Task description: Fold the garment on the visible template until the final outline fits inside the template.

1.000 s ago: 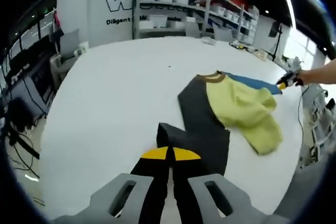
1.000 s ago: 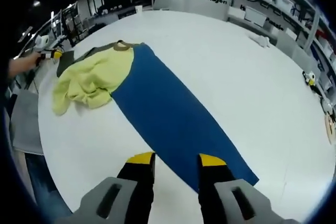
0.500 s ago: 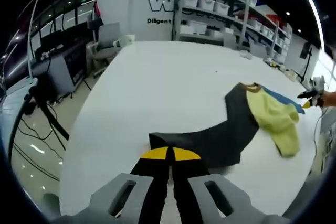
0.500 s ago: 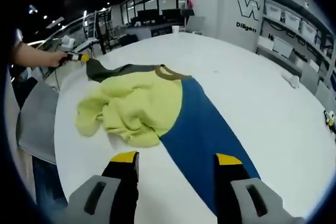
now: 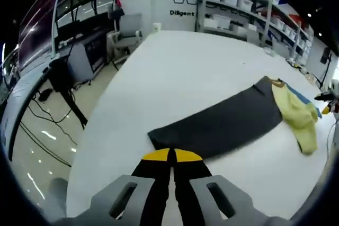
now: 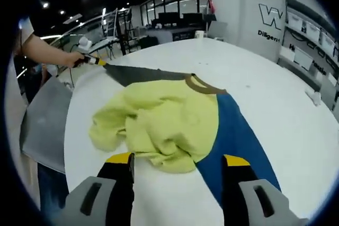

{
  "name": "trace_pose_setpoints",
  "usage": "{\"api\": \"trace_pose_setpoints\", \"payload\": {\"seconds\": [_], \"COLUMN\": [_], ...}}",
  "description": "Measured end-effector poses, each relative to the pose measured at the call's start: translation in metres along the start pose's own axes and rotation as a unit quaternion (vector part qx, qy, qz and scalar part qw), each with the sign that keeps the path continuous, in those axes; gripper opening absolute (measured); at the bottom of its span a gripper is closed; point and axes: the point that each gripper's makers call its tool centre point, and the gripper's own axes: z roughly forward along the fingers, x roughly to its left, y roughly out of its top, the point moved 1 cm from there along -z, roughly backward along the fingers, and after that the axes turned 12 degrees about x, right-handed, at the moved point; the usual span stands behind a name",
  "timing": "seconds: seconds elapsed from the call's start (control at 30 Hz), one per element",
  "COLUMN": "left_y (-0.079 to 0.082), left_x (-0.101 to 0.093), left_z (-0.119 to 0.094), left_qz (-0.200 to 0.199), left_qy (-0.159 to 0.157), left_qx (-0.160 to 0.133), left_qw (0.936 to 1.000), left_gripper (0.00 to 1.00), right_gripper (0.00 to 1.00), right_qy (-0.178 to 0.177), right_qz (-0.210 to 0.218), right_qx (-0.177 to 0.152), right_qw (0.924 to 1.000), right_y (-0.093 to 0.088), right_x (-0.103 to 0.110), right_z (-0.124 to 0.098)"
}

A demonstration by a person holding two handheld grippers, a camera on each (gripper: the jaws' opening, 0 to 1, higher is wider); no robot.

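- The garment [image 6: 169,125], a soft knit piece with a yellow-green body, one dark grey sleeve, one blue sleeve and a brown ribbed collar, is seen lying on a smooth white round table [image 5: 175,72].
- Left gripper [image 5: 170,155]: its yellow-tipped black jaws are pressed together, and the end of the dark grey sleeve [image 5: 222,123] is pinched between them. The sleeve is drawn out flat and straight across the table from the tips toward the body.
- In the left gripper view, the yellow-green body [image 5: 299,117] is bunched at the far end of the sleeve, near the table edge.
- Right gripper [image 6: 177,158]: its jaws are spread wide and nothing is held. The crumpled, wrinkled body lies just ahead of the tips; the blue sleeve [image 6: 235,141] runs flat toward the right jaw.
- In the right gripper view, a person's hand [image 6: 71,57] is seen at the far left with the other gripper on the grey sleeve's tip.
- Grey shelving [image 5: 238,3] with white bins stands behind the table.
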Motion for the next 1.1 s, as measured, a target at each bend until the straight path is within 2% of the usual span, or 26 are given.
{"api": "trace_pose_setpoints", "payload": {"seconds": [0.17,0.37,0.47,0.53,0.67,0.83,0.93,1.1], "left_y": [-0.017,-0.016,-0.020,-0.018,-0.012,-0.006,-0.006,-0.010], "left_x": [0.003,0.003,0.005,0.012,0.009,-0.022,-0.039,-0.064], "left_z": [0.005,0.001,0.000,-0.006,-0.016,-0.025,-0.027,-0.029], "left_qz": [-0.018,-0.018,-0.023,-0.027,-0.022,0.009,0.034,0.046], "left_qy": [-0.001,0.003,0.011,0.033,0.041,0.017,0.009,-0.012], "left_qx": [0.019,0.014,0.021,0.010,-0.006,-0.026,-0.029,-0.032], "left_qw": [0.9997,0.9997,0.9994,0.9990,0.9989,0.9995,0.9990,0.9984], "left_gripper": [0.02,0.02,0.02,0.04,0.03,0.01,0.01,0.00], "right_gripper": [0.63,0.61,0.60,0.59,0.54,0.49,0.48,0.43], "right_qy": [0.009,0.014,0.015,0.017,0.016,0.010,0.014,0.015], "right_qz": [0.008,0.016,0.020,0.027,0.029,0.037,0.033,0.016], "right_qx": [0.002,0.013,0.017,0.019,0.027,0.038,0.036,0.048], "right_qw": [0.9999,0.9997,0.9995,0.9993,0.9991,0.9986,0.9987,0.9986], "right_y": [-0.003,-0.014,-0.018,-0.022,-0.027,-0.031,-0.028,-0.027], "right_x": [0.011,0.022,0.026,0.026,0.027,0.018,0.014,0.006], "right_z": [0.010,0.020,0.023,0.027,0.033,0.041,0.044,0.048]}}
